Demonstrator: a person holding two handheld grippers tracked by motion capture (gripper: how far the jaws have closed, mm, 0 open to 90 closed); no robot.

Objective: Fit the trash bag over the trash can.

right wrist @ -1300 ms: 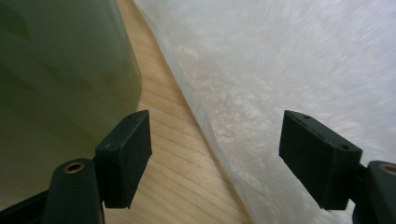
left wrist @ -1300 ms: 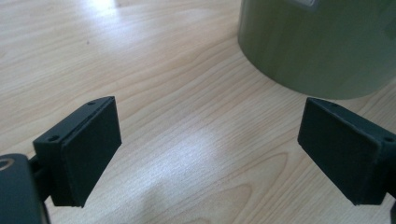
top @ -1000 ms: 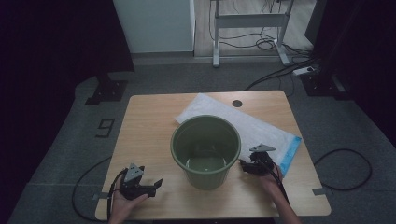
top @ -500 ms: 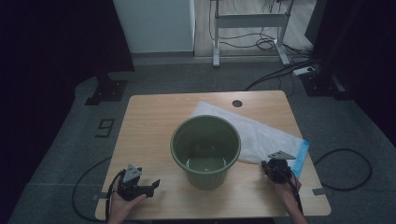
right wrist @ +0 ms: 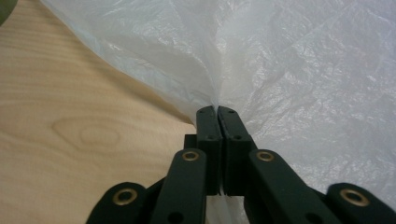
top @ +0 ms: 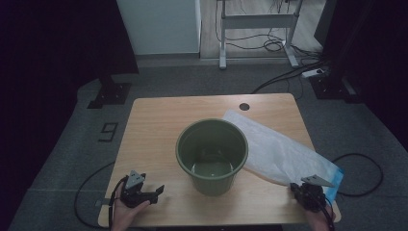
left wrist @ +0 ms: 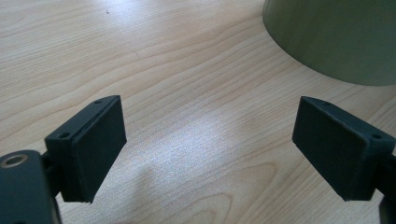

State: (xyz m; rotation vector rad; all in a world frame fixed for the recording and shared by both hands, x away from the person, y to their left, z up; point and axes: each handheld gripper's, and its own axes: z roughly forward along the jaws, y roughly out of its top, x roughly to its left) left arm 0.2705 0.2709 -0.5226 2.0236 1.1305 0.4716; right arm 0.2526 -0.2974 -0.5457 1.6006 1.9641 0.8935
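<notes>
Right of the green bucket (top: 211,156), the right gripper (right wrist: 217,109) has just clamped its jaws on the white plastic bag (top: 281,154) and dragged it toward the table's near edge; the left gripper (top: 144,192) waits open, so lining the bucket looks next.

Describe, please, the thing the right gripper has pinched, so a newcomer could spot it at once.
Start at the wooden table and find the green bucket at its middle. Stretching from behind the bucket to the near right corner lies a white plastic bag, crinkled, translucent and flat, with a blue edge by the right gripper.
</notes>
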